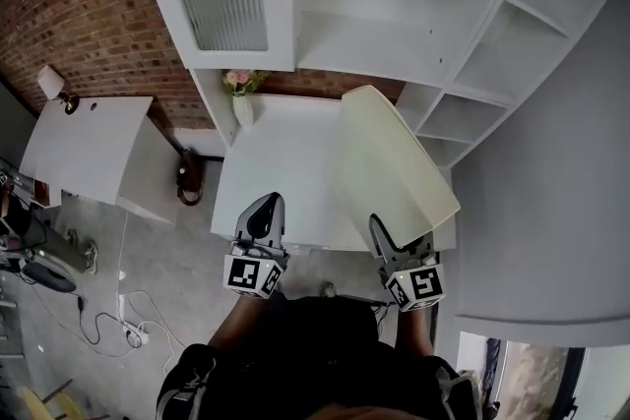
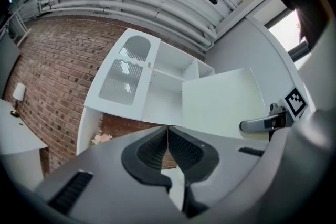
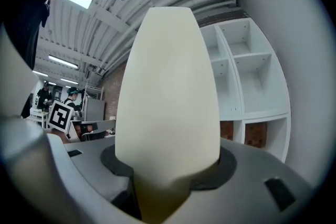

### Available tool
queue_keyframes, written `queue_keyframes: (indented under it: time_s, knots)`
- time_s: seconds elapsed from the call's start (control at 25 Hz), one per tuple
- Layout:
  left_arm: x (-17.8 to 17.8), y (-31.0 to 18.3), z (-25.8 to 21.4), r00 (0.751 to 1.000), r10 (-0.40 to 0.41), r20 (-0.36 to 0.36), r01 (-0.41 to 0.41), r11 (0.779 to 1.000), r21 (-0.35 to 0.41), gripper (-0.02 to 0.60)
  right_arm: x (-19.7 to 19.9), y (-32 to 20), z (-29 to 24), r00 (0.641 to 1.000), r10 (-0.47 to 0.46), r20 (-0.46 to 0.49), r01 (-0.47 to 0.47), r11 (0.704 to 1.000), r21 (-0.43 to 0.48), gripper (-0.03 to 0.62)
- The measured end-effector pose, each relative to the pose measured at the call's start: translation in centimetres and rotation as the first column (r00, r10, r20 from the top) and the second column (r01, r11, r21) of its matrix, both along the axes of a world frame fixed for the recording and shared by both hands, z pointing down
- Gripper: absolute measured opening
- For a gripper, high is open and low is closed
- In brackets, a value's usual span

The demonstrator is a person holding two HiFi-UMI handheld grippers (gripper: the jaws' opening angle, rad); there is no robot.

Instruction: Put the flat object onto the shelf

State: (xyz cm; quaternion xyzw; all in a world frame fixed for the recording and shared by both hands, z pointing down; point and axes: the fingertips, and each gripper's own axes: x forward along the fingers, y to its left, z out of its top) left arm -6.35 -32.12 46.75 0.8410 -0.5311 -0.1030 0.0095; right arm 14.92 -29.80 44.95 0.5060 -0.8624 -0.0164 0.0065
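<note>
Two grippers hang at the near edge of a white table [image 1: 285, 182] set against a brick wall [image 1: 79, 5]. Beyond the jaws rises a white shelf unit [image 1: 394, 25]. A vase [image 1: 242, 109] holding flowers [image 1: 239, 80] stands ahead of the left gripper [image 1: 264, 216] — jaws pressed together. The right gripper [image 1: 402, 246] pinches the cream board [image 1: 394, 162], which reaches from its jaws toward the shelves.

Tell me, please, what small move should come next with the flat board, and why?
Probably carry the flat board forward and up toward the open shelf. The right tongs grip its near edge, and it hangs tilted over the white table, not yet on any shelf. The left tongs are shut and empty.
</note>
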Motion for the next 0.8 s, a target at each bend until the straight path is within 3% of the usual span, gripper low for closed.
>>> queue_keyframes:
  time_s: [0.24,0.36,0.4,0.52,0.56,0.64,0.68,0.72,0.8]
  knots:
    - [-1.6,-2.5,-0.8,0.998,0.054,-0.019,-0.054,0.998,0.016,0.015,-2.0,-1.3,-8.4,0.978,0.072,-0.197,-0.030,0.978,0.208,0.273]
    - [-2.0,-3.2,-0.3,0.997,0.078,-0.024,-0.078,0.997,0.004,0.015,-1.7,-2.2,-12.1,0.896,0.175,-0.407,-0.054,0.955,0.291,0.273]
    - [-2.1,-3.2,-0.2,0.996,0.088,-0.025,-0.089,0.996,-0.004,0.015,-1.8,-2.4,-14.5,0.860,0.223,-0.458,-0.045,0.929,0.366,0.273]
    - [-2.4,-3.2,0.0,0.994,0.106,-0.019,-0.106,0.994,-0.016,0.015,-2.7,-2.7,-23.0,0.784,0.392,-0.482,-0.004,0.779,0.627,0.273]
    - [-2.6,-3.3,0.2,0.994,0.106,-0.024,-0.107,0.994,-0.020,0.015,-2.5,-3.1,-25.1,0.763,0.447,-0.467,-0.019,0.738,0.674,0.273]
    - [-3.0,-3.5,0.5,0.994,0.106,-0.040,-0.107,0.994,-0.031,0.015,-1.8,-4.2,-27.8,0.711,0.543,-0.446,-0.068,0.685,0.725,0.273]
    - [-3.1,-3.4,0.5,0.993,0.107,-0.046,-0.108,0.994,-0.033,0.014,-1.4,-4.9,-28.7,0.672,0.588,-0.450,-0.094,0.670,0.736,0.273]
    - [-3.1,-3.5,0.4,0.993,0.109,-0.051,-0.110,0.993,-0.030,0.015,-1.0,-5.8,-29.4,0.611,0.635,-0.473,-0.113,0.661,0.742,0.273]
    - [-3.2,-3.7,0.1,0.992,0.114,-0.058,-0.116,0.993,-0.022,0.015,-1.1,-7.9,-31.1,0.412,0.727,-0.549,-0.084,0.631,0.771,0.273]
